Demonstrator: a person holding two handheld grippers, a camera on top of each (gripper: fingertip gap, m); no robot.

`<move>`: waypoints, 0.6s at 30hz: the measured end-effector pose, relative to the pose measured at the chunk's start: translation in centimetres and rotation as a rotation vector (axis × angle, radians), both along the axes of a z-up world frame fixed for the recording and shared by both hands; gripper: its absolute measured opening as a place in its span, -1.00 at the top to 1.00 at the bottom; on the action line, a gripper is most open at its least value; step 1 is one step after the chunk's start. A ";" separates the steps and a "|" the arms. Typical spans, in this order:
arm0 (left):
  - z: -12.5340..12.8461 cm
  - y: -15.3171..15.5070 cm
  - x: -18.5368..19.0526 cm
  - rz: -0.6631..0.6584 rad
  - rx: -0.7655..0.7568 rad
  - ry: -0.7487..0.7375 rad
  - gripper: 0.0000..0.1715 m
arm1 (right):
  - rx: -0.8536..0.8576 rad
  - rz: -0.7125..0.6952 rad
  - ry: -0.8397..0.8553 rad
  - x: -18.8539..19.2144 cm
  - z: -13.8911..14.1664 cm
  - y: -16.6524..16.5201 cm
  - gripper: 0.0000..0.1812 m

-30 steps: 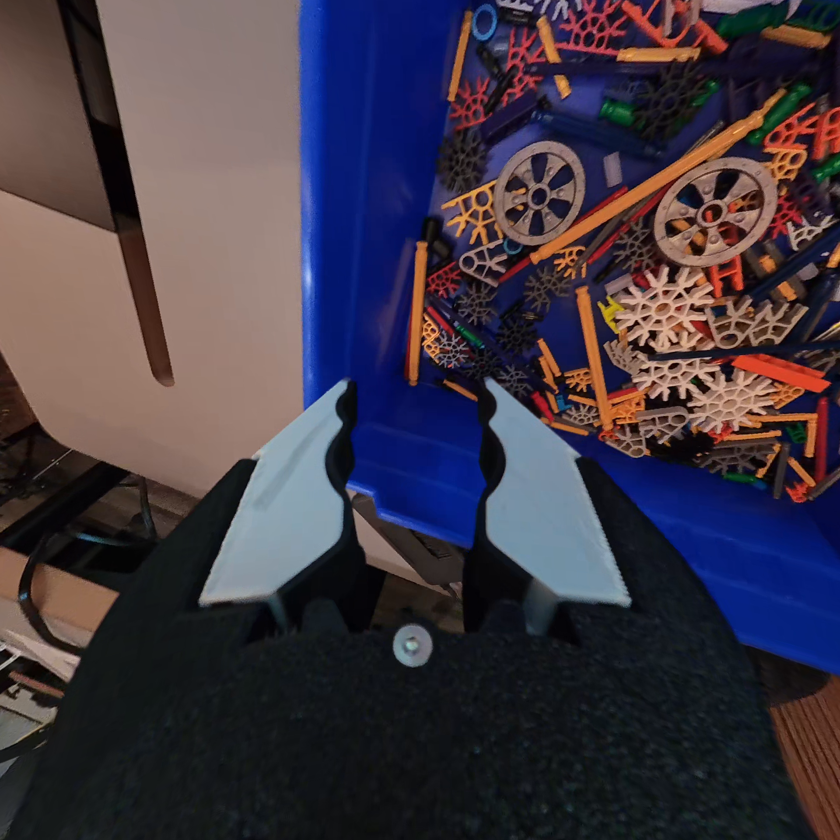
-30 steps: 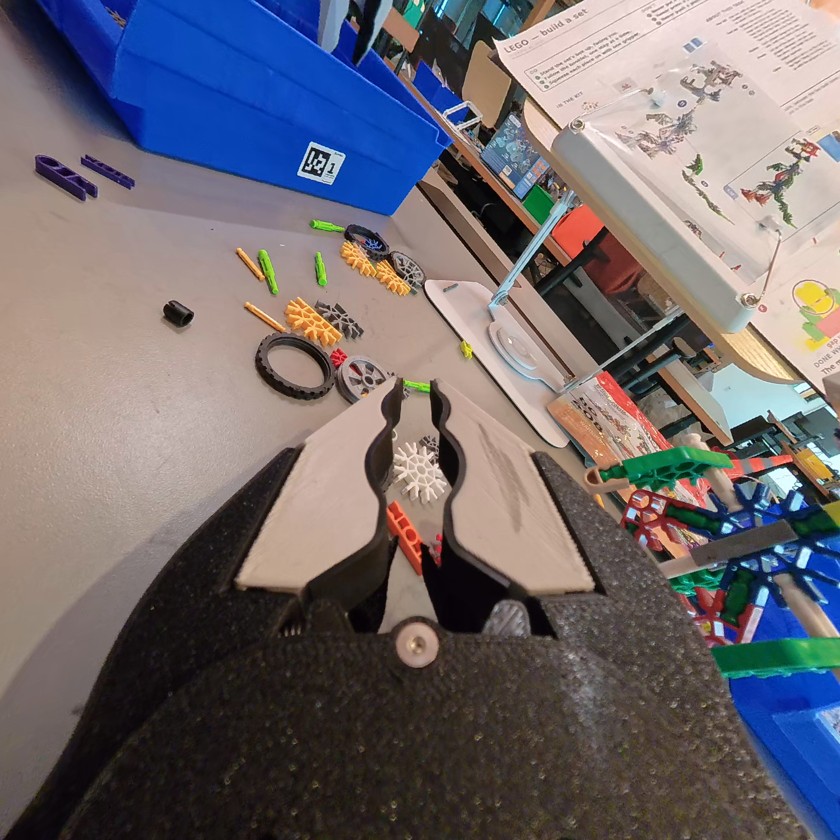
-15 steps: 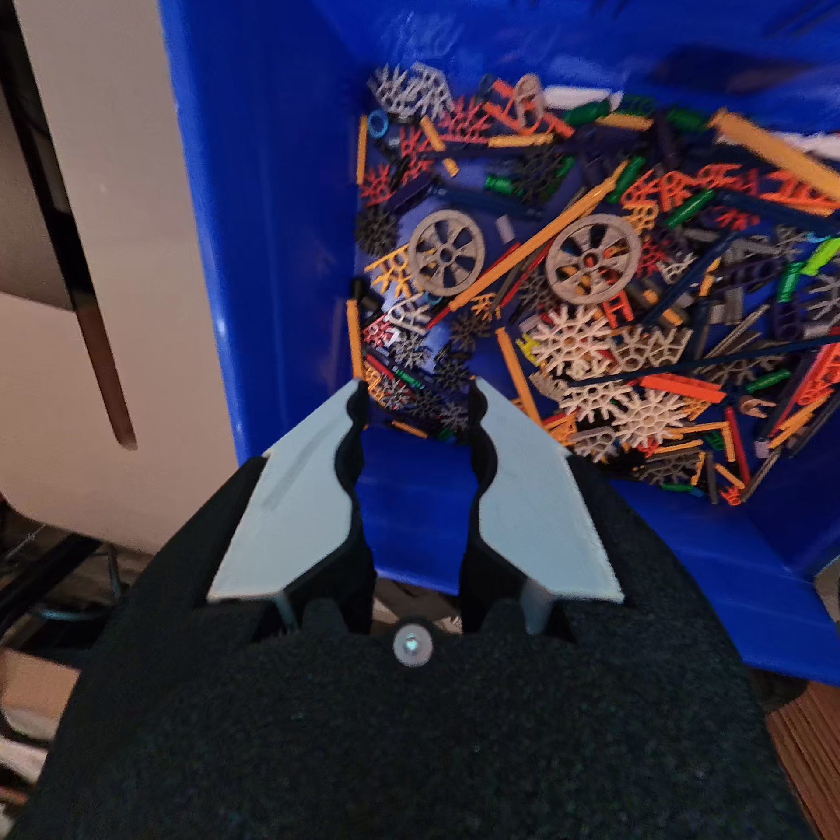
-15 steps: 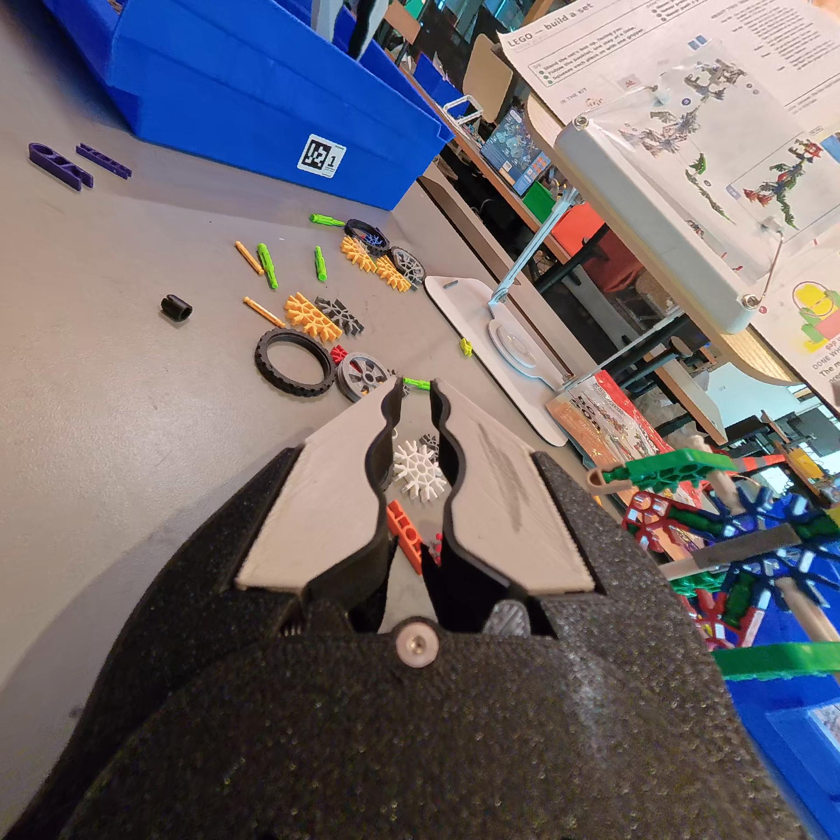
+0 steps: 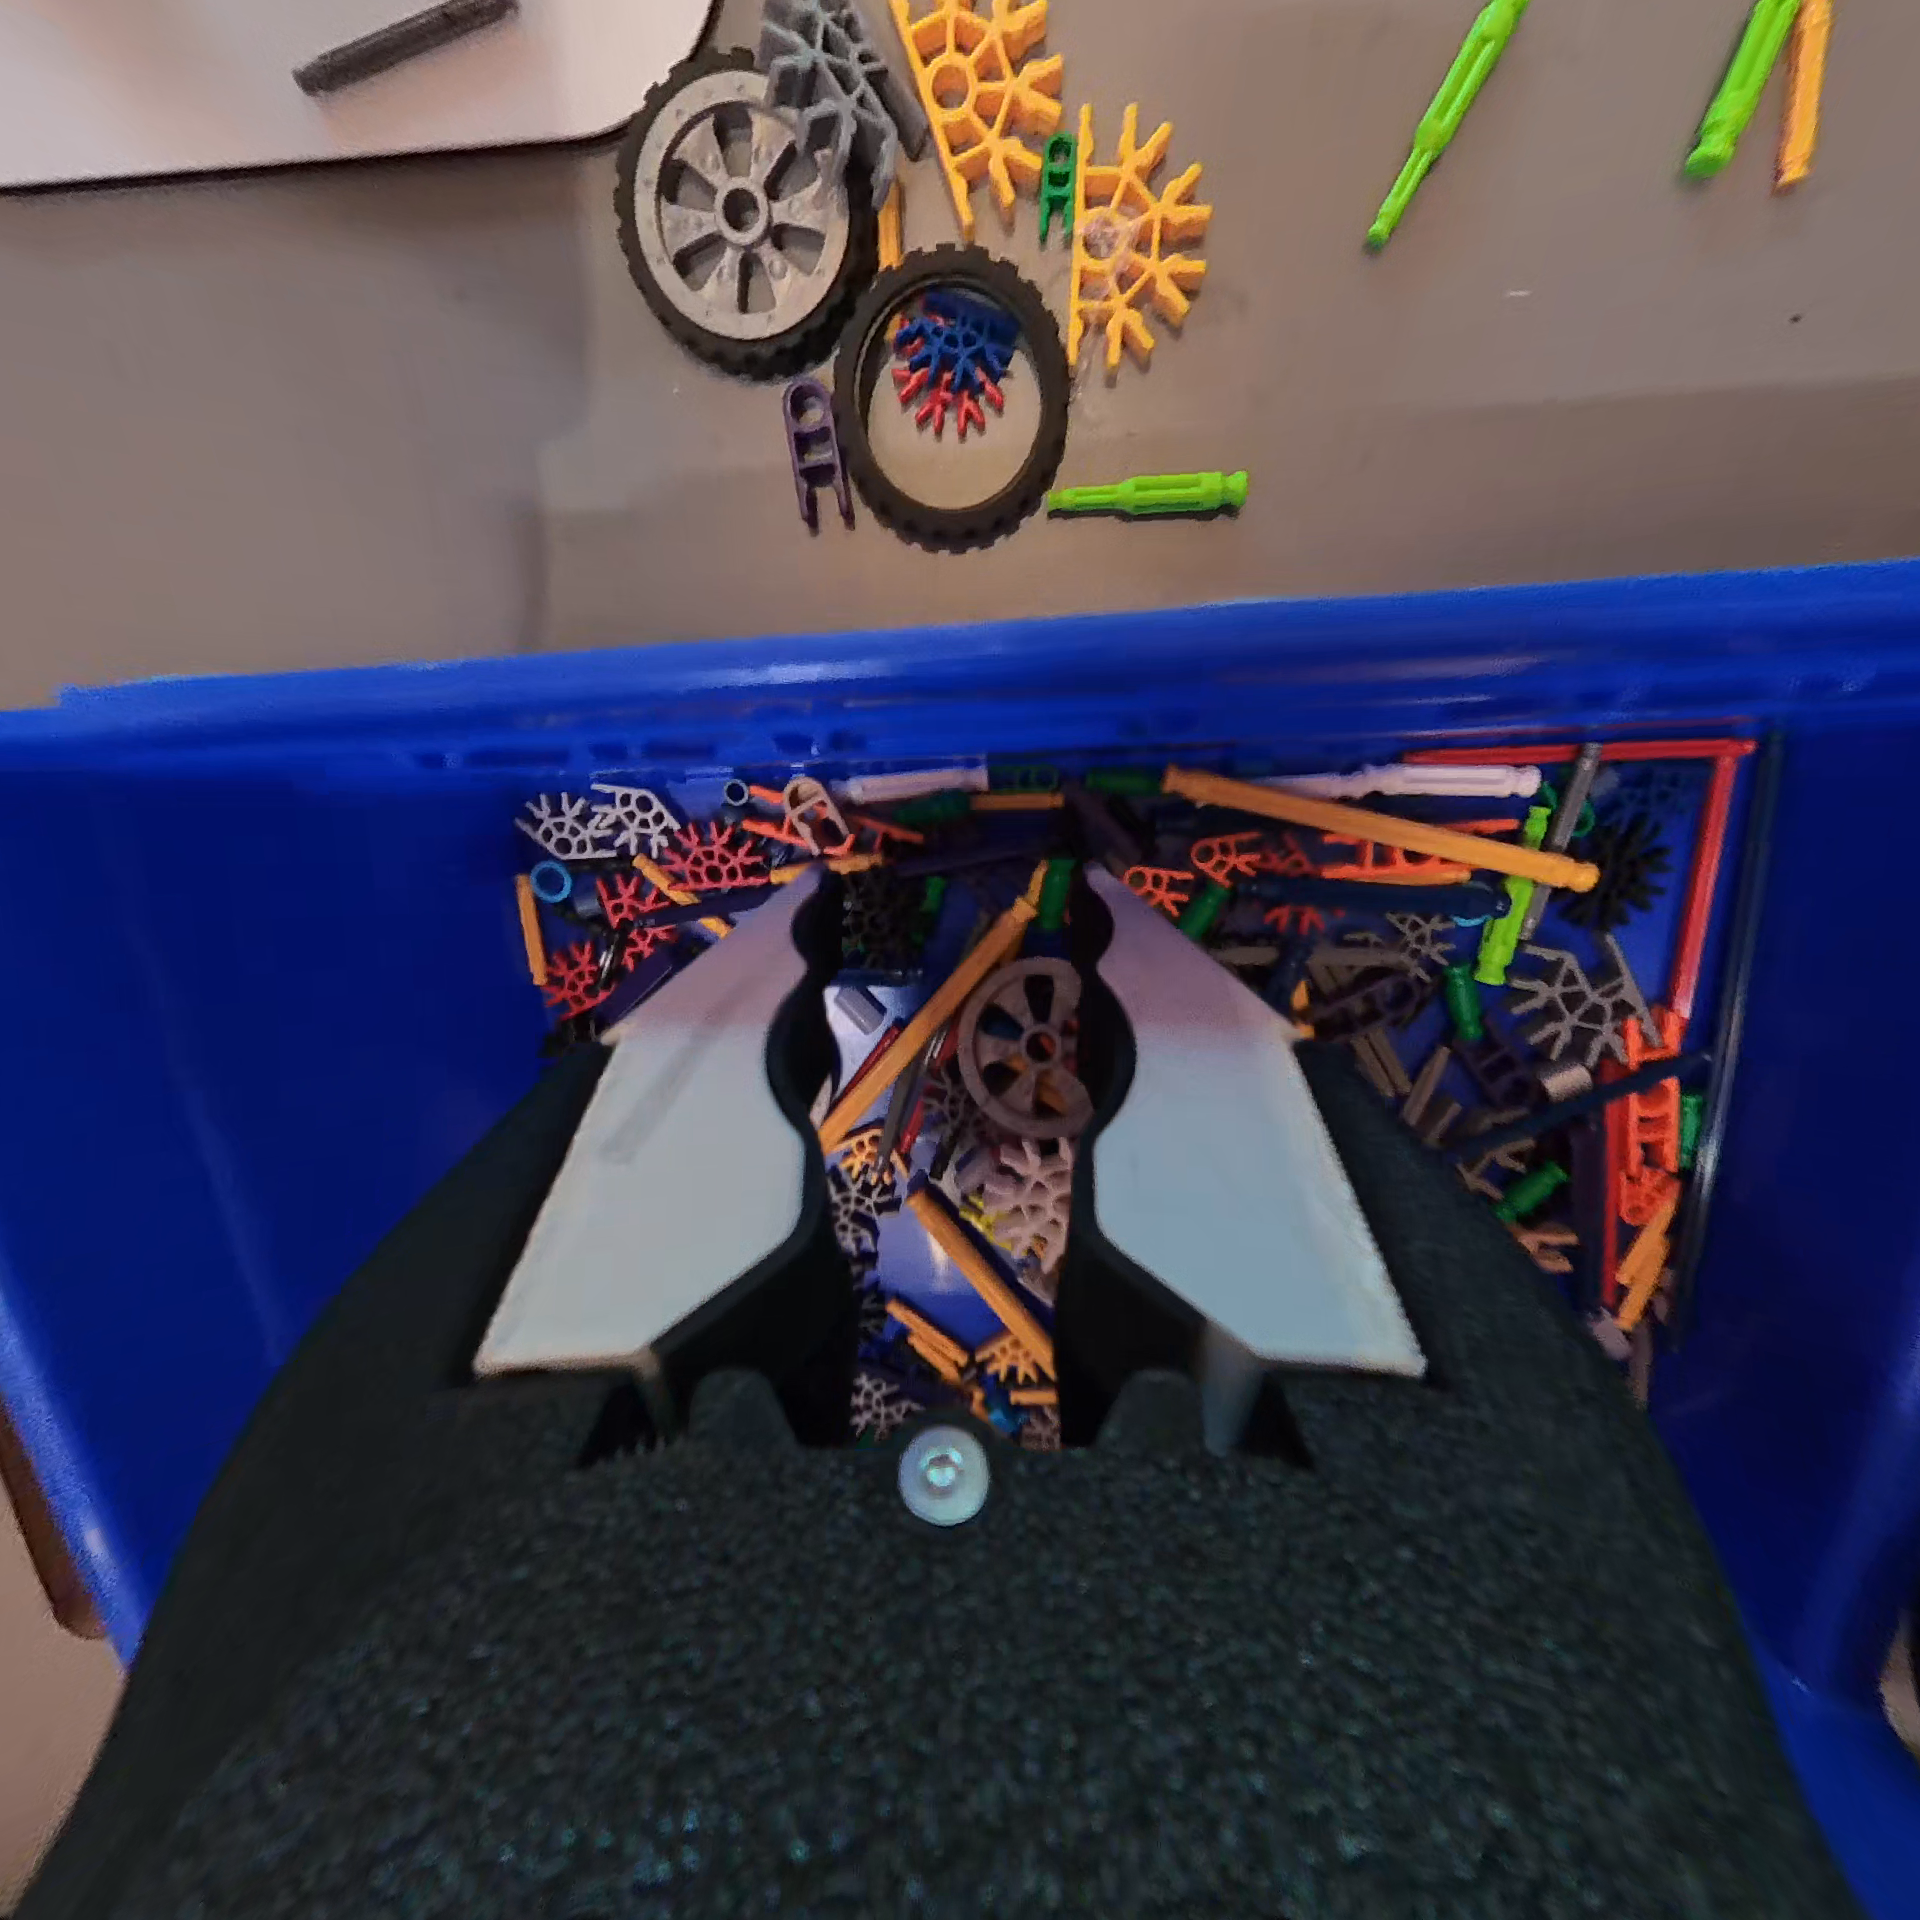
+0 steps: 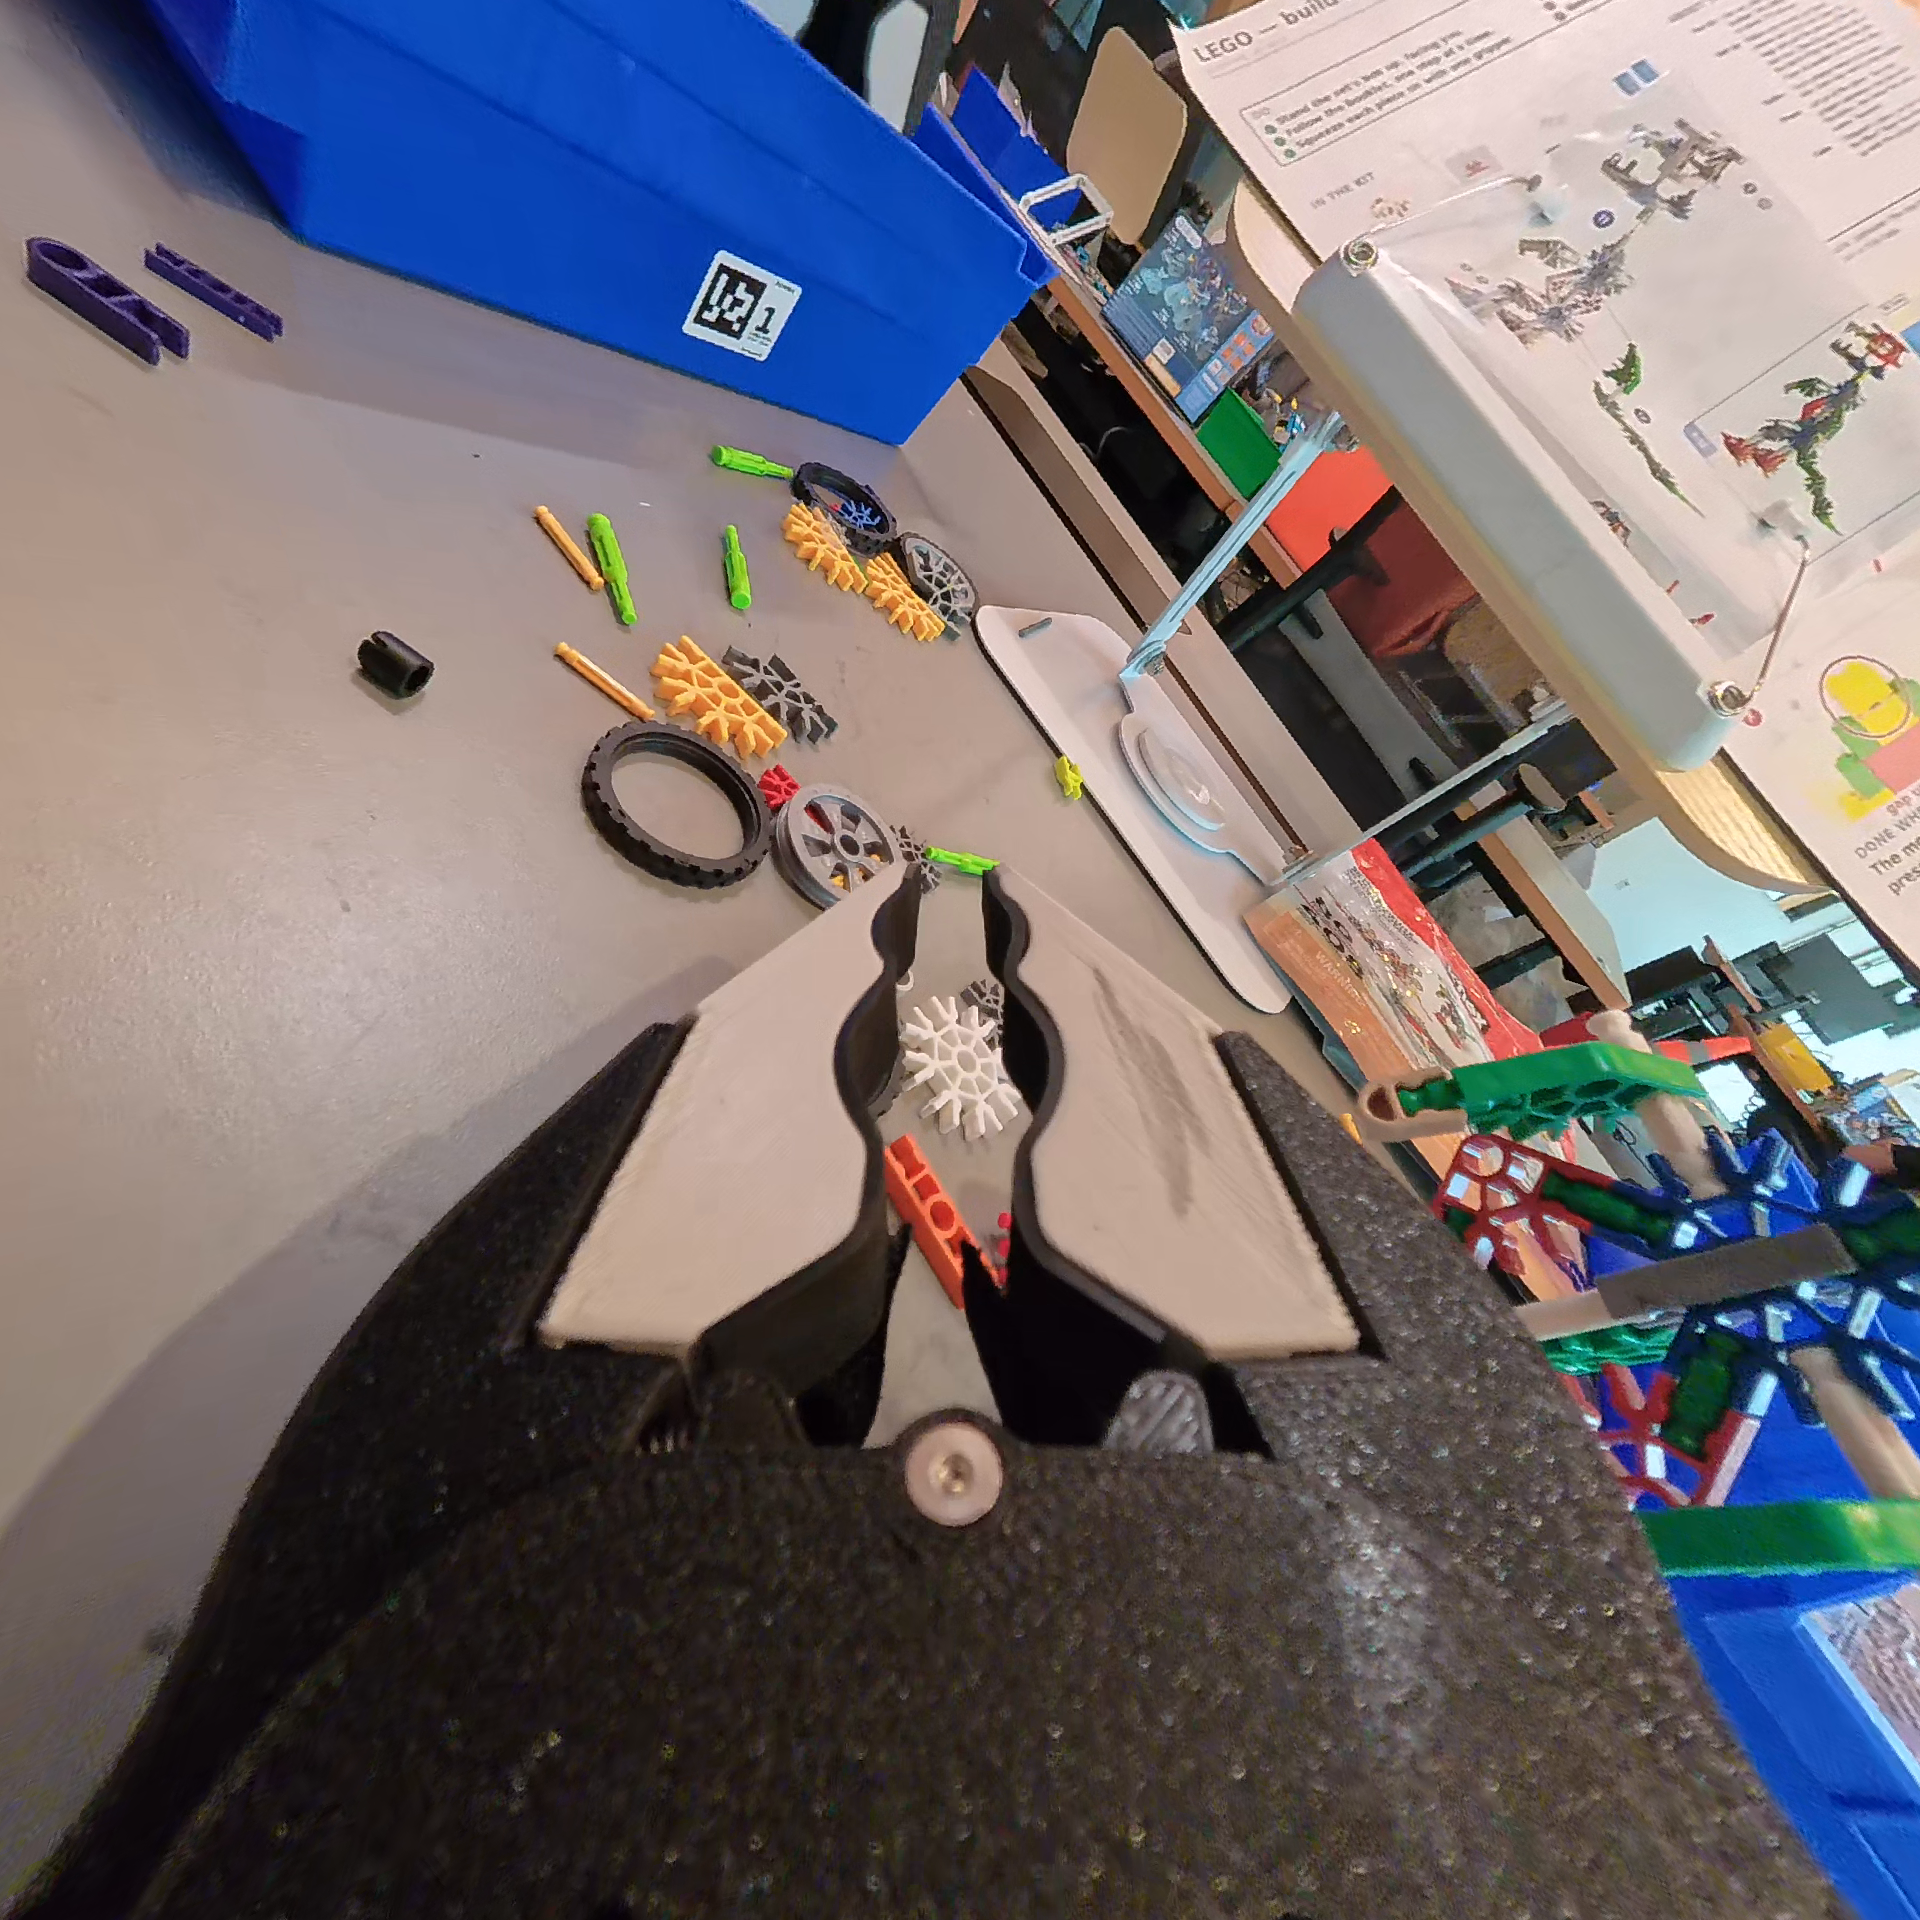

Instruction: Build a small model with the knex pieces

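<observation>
My left gripper (image 5: 951, 894) is open and empty, lowered inside a blue bin (image 5: 935, 675) over a heap of mixed construction-toy rods and connectors. A grey spoked wheel hub (image 5: 1023, 1049) and an orange rod (image 5: 925, 1023) lie below the gap between its fingers. My right gripper (image 6: 953, 883) hangs low over the grey table (image 6: 260, 883), jaws a narrow gap apart and holding nothing. A white snowflake connector (image 6: 961, 1065) and an orange piece (image 6: 930, 1205) lie on the table under its gap.
Beyond the bin lie a tyred grey wheel (image 5: 743, 213), a black tyre (image 5: 951, 395), yellow connectors (image 5: 1132, 239) and green rods (image 5: 1143, 494). In the right view, the blue bin (image 6: 582, 177) is far left, a built model (image 6: 1662, 1226) and an instruction stand (image 6: 1507, 468) right. The left gripper is farther from the orange piece (image 6: 930, 1205), some 35 cm, than the right, some 7 cm.
My left gripper has swung over the bin and dropped inside it, now facing the table beyond the bin's far wall. My right gripper has barely moved.
</observation>
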State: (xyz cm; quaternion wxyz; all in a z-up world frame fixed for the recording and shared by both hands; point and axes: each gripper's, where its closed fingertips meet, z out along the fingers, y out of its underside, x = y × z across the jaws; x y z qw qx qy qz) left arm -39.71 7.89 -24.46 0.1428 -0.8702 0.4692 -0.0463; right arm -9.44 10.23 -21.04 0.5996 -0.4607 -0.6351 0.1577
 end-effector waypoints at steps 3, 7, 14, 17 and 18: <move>-1.3 0.2 -0.6 0.024 -0.002 0.023 0.57 | 0.002 -0.001 -0.002 0.0 0.0 0.0 0.90; -1.8 -0.7 -1.7 0.067 -0.062 0.045 0.74 | 0.002 -0.002 -0.003 0.0 0.0 0.0 0.90; -0.6 0.2 -3.7 0.140 -0.016 0.052 0.79 | 0.002 -0.002 -0.003 0.0 0.0 0.0 0.90; 0.4 2.3 -2.5 0.135 0.096 -0.005 0.77 | 0.002 -0.002 -0.003 0.0 0.0 0.0 0.90; 0.4 2.6 -2.1 0.137 0.104 -0.015 0.77 | 0.003 -0.002 -0.004 0.0 -0.1 0.0 0.90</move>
